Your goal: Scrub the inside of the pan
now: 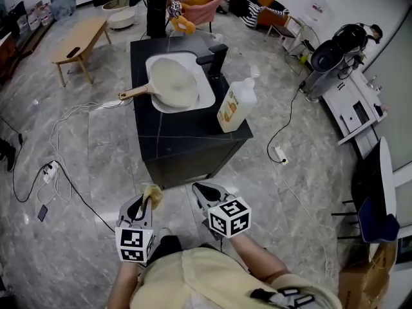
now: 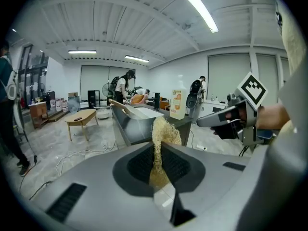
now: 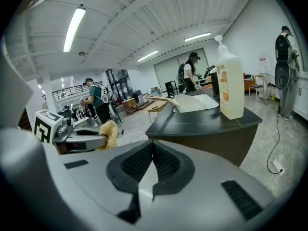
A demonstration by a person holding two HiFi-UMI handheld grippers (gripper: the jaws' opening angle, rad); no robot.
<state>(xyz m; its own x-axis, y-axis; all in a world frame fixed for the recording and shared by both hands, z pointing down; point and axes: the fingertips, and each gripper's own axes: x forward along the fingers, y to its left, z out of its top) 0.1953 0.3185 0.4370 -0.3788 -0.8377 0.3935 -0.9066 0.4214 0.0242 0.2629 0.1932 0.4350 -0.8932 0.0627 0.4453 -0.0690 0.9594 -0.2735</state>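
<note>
black counter [image 1: 187,140]: sink [image 1: 210,96] w/ pan [image 1: 172,82], soap btl [image 1: 235,105]

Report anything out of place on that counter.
The pan lies across the sink, its wooden handle jutting past the left edge of the counter. Nothing spilled or damaged shows.

The head view looked steeply down from above the person, the left gripper [image 1: 144,203] and right gripper [image 1: 205,190] close at its lower edge and the black counter [image 1: 193,140] farther ahead. Each gripper view looked low and nearly level along its own jaws toward that counter from well off, catching the other gripper at one side. All three shared the counter, its pan [image 1: 174,82] and soap bottle [image 1: 236,105].
</note>
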